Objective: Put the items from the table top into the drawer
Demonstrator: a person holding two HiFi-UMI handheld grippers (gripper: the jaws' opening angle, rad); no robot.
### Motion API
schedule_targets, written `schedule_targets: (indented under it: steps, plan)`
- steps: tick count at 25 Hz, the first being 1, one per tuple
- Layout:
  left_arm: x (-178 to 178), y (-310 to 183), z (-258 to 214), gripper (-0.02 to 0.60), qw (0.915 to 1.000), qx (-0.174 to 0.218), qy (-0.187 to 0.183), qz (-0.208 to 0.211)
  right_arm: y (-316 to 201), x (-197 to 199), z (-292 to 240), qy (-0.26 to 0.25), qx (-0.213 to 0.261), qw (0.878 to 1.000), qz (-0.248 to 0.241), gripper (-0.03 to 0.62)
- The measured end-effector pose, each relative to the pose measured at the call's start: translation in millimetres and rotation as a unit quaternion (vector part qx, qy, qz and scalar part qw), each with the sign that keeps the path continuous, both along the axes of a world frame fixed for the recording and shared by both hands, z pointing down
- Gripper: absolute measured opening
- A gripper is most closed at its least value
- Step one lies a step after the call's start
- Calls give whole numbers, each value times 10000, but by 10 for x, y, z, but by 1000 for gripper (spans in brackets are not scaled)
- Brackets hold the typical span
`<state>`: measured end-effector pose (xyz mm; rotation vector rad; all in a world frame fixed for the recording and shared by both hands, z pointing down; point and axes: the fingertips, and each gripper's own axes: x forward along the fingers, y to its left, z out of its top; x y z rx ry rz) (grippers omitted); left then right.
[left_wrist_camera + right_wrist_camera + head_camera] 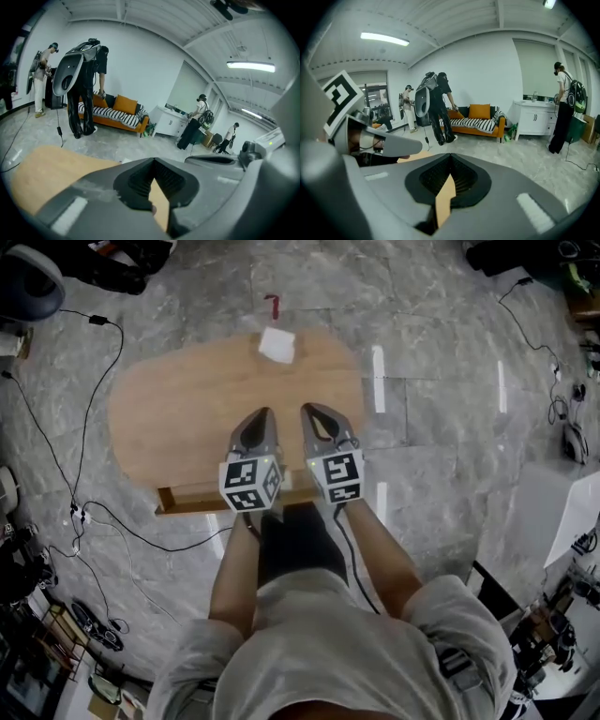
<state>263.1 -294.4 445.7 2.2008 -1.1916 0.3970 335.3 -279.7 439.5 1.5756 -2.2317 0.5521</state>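
A white boxy item [277, 345] lies at the far edge of the oval wooden table [169, 418]. A small red thing [272, 306] shows just past that edge; I cannot tell if it is on the table. My left gripper [265, 412] and right gripper [309, 409] hover side by side over the table's near half, well short of the white item. Both are shut with nothing between the jaws. In the left gripper view the left gripper [153, 160] shows only tabletop through its slit, as does the right gripper [450, 155] in its own view. A wooden drawer front [197, 498] sits under the near edge.
Black cables [89, 409] trail over the grey floor left of the table. Clutter and gear line the room's edges. Several people [84, 89] stand across the room near an orange sofa [119, 112] and a white cabinet [534, 119].
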Motion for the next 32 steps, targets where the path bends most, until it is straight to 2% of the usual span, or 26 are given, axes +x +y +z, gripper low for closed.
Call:
schedule_targets:
  steps: [12,21,30,31,32]
  plan:
    - [63,-433,911,20,9974,-687,-221,-36,-751,158,1040,0,-554,9980,-318,8]
    - [66,-736,1356,20,9953,-890,-384,16,-1153,209,1525,17,-761,9968,-226,8]
    - [210,-1053,1698,20,9938,-1013,-431,150,-1667,377,2170,365,-1047,9933,-329,12]
    - [213,-1066,1733,20,9937,-1029,-423,131,-1728,417,2298,418,-1151,9919,-341,34]
    - [203,-1078,1769,20,9937,-1041,-415,99,-1793,454,2428,465,-1269,9902,-351,99]
